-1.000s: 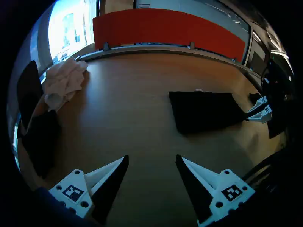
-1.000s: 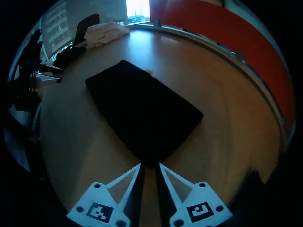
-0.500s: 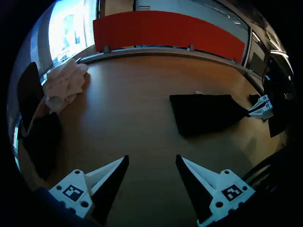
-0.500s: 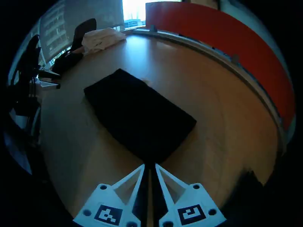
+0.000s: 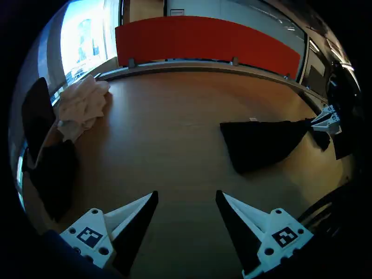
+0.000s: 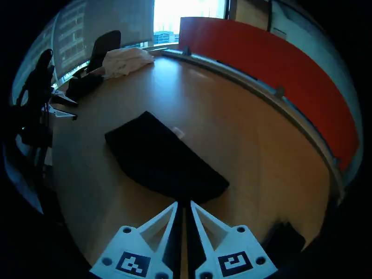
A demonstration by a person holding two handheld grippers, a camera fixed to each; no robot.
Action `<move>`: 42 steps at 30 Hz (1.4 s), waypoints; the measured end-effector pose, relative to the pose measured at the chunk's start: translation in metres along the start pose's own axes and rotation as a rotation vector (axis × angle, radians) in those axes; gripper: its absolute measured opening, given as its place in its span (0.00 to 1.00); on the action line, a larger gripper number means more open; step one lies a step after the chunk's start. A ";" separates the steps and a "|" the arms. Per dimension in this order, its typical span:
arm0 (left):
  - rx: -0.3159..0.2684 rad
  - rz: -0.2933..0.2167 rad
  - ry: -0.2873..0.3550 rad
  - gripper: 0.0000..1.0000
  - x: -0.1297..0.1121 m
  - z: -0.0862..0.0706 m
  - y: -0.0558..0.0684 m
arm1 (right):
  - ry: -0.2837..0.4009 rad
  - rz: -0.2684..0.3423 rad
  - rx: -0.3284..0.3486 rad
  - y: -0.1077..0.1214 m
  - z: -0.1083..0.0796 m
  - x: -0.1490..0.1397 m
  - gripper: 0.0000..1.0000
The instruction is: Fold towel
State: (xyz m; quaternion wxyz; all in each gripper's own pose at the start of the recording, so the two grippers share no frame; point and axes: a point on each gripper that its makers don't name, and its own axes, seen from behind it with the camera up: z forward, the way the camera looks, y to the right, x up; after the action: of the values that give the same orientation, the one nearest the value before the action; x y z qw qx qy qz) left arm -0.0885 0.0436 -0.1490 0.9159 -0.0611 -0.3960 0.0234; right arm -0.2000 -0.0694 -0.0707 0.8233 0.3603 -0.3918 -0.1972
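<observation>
Towel: a black rectangular fabric towel (image 5: 260, 144) (image 6: 158, 158) lies on the brown wooden table (image 5: 176, 116) (image 6: 242, 139), well in from the table's far edge and toward the side edge where the right hand-held gripper (image 6: 184, 204) (image 5: 328, 122) is.

Right hand-held gripper: its white fingers are almost together, with only a thin slit between them. They are clamped on the towel's near corner. In the left gripper view that corner is drawn up off the table to the fingertips. The cloth tapers toward it in a dark wedge, and the rest of the towel lies flat on the wood. In the right gripper view the free end of the towel points away toward the opposite side edge. A small pale tag shows at its far long side.

Left hand-held gripper (image 5: 186, 193): its fingers are wide apart, with bare table between them. It holds nothing and hovers near the table's front edge, well apart from the towel.

Surroundings: a crumpled pile of white cloth (image 5: 81, 104) (image 6: 125, 60) sits at the table's far corner, beside a bright window (image 5: 86, 35). A long red partition panel (image 5: 204, 39) (image 6: 274, 69) runs along the table's far edge. A black office chair (image 5: 35, 111) stands just off the side edge near the cloth pile.
</observation>
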 end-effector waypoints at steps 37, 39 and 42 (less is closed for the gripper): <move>0.032 -0.091 0.029 0.92 -0.010 -0.034 -0.014 | 0.102 -0.248 0.187 -0.093 0.058 0.129 0.04; 0.034 -0.096 0.030 0.92 -0.010 -0.036 -0.015 | 0.097 -0.247 0.203 -0.101 0.068 0.132 0.04; 0.036 -0.100 0.032 0.92 -0.010 -0.038 -0.017 | 0.088 -0.238 0.226 -0.112 0.082 0.134 0.04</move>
State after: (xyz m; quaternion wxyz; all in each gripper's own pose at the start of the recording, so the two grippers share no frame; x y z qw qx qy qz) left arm -0.0680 0.0224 -0.1799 0.9231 -0.0251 -0.3835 -0.0163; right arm -0.1870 -0.2610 -0.0518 0.7650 0.5025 -0.3295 -0.2318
